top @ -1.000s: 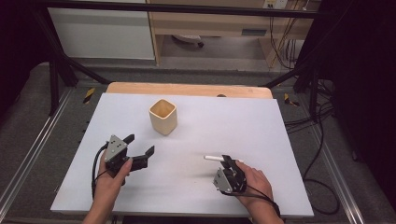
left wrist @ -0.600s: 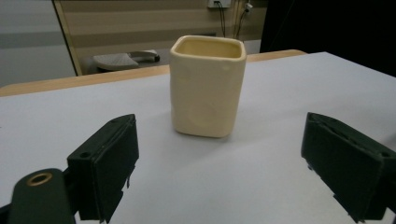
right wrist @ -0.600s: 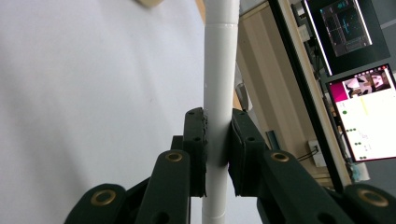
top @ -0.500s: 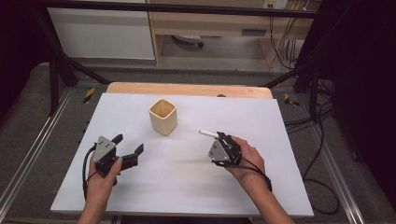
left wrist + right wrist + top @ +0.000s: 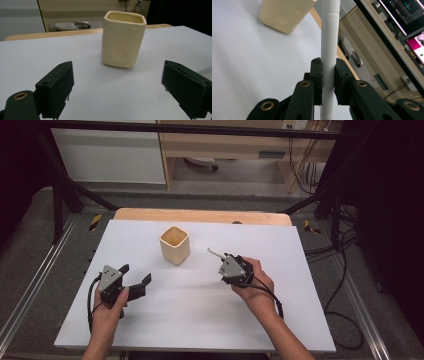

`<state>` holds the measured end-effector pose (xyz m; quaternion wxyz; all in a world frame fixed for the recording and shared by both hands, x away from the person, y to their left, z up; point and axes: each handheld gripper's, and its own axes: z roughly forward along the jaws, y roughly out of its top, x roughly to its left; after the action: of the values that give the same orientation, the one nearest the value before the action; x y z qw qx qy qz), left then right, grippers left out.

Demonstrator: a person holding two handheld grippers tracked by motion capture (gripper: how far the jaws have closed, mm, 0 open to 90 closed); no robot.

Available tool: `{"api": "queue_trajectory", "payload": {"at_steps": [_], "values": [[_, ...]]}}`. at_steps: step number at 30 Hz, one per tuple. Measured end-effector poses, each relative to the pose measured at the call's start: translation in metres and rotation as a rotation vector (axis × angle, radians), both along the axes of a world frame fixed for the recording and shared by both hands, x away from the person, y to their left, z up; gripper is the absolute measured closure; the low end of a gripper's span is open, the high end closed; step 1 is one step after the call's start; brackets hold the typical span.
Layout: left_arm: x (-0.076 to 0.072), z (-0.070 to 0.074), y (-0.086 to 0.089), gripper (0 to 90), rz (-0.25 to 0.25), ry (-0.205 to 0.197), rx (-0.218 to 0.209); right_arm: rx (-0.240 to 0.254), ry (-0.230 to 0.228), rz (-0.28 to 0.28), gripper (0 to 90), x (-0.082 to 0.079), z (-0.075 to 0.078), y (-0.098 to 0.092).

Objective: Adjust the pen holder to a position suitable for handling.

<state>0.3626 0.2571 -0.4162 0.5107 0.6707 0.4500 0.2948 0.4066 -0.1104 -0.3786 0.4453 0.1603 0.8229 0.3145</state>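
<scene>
Right gripper view: right hand-held gripper (image 5: 327, 82) clamps white pen (image 5: 329, 50) aimed toward cream cup (image 5: 284, 13), likely for insertion; left hand-held gripper (image 5: 120, 87) gapes empty.

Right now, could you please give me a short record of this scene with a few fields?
surface: white table
container: cream square cup, upright, empty as far as the high view shows
left gripper: jaws wide open, nothing between them, pointing toward the cup
right gripper: jaws shut on a white pen
pen and cup: apart, pen right of the cup in the high view
</scene>
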Motion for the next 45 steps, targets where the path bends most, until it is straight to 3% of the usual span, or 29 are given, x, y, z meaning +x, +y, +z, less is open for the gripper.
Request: {"api": "queue_trajectory", "payload": {"at_steps": [6,14,28,39,45], "values": [[0.002,-0.002,-0.001,11.2,0.002,0.006,0.003,0.177,0.067,-0.043,78.5,0.017,0.007,-0.009],[0.004,-0.004,-0.002,11.1,0.004,0.008,0.019,0.254,0.102,-0.054,78.5,0.03,0.011,-0.011],[0.007,-0.006,0.002,11.0,0.03,0.02,0.021,0.436,0.188,0.003,78.5,0.05,0.019,0.01],[0.008,-0.006,0.002,10.9,0.043,0.027,0.03,0.58,0.264,-0.017,78.5,0.065,0.018,0.011],[0.007,-0.002,0.003,10.6,0.046,0.013,0.035,0.606,0.274,-0.006,78.6,0.076,0.028,0.021]]}}
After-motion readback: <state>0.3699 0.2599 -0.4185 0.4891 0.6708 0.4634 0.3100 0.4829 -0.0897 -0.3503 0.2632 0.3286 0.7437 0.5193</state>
